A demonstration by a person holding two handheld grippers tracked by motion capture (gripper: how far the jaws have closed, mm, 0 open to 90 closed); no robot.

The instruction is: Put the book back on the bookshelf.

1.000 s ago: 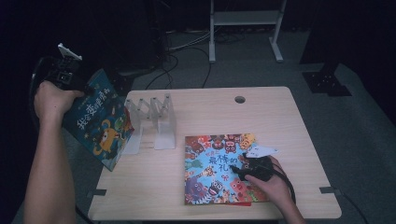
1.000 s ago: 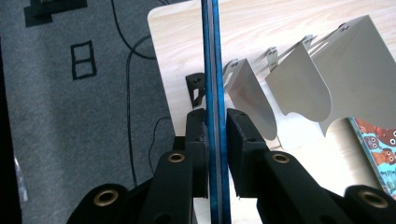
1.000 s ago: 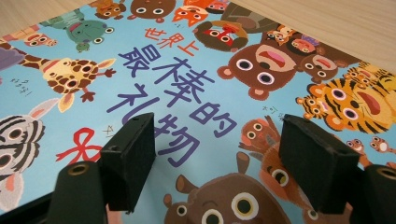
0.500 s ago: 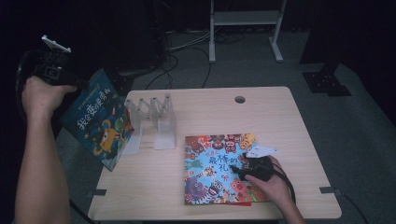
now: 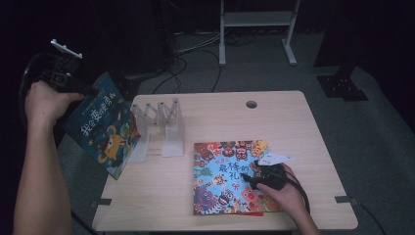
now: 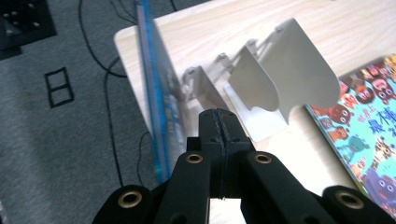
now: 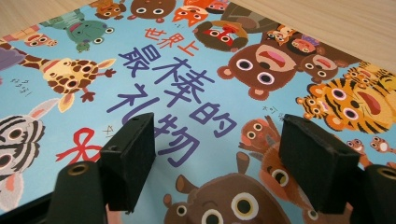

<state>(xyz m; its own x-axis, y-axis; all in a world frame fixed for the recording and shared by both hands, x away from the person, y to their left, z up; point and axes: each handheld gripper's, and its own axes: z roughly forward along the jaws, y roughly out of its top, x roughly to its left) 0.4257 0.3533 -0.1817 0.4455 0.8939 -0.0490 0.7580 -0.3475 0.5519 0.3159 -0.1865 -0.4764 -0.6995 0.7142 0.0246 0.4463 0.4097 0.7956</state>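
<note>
Left gripper view: left gripper (image 6: 219, 140), jaws just closed fully together with nothing between them; blue picture book (image 6: 161, 102) stands on edge just left of the jaws, leaning at the white folding book rack (image 6: 280, 79), apparently just released. Right gripper (image 7: 219, 154), jaws partly open, hovers over the animal-cover book (image 7: 187, 84) lying flat beneath them, gripping nothing. One book appears placed, this one not yet racked.
</note>
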